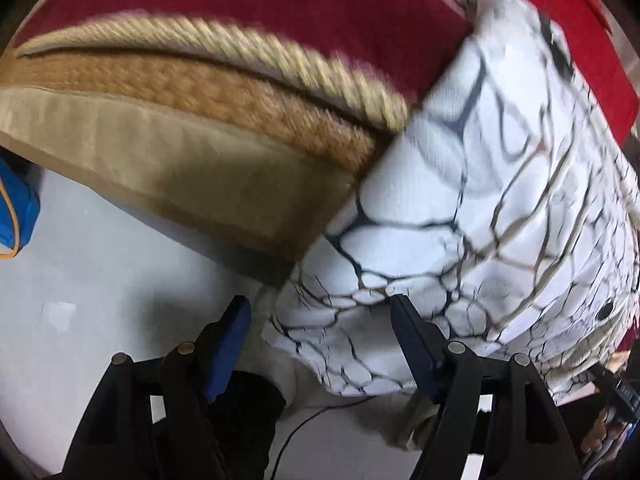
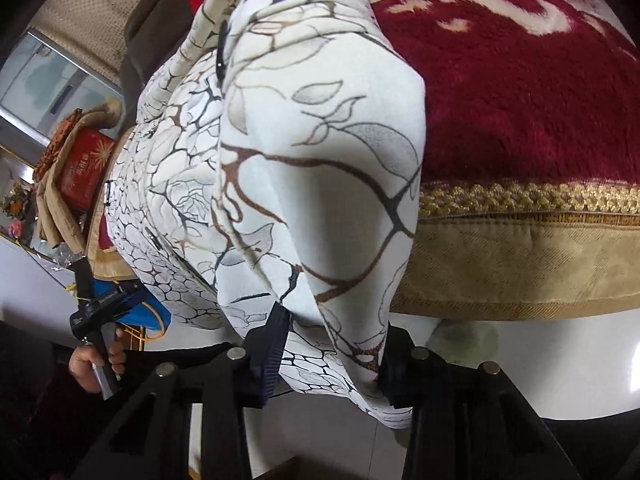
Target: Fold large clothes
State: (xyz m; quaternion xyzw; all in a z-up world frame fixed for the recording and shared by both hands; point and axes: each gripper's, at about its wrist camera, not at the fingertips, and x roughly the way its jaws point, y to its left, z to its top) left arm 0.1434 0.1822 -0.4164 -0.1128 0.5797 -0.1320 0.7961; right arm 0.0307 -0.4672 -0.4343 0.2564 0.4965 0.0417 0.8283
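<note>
A large white garment [image 1: 460, 208] with a dark cracked and floral print hangs over the edge of a red plush cushion [image 1: 248, 4] with gold trim. My left gripper [image 1: 320, 312] is open, its blue pads either side of the garment's lower hem, which droops between them. In the right wrist view the same garment [image 2: 320, 184] drapes down between my right gripper's fingers [image 2: 332, 344], which stand open around a fold of cloth. The red cushion [image 2: 520, 96] lies to the right.
The cushion has a tan side band [image 1: 168, 160] and overhangs a pale floor [image 1: 80, 272]. A blue object [image 1: 16, 208] sits at the far left. A red box [image 2: 84, 168] and clutter stand at left in the right wrist view, where a hand holds the other gripper's handle [image 2: 96, 320].
</note>
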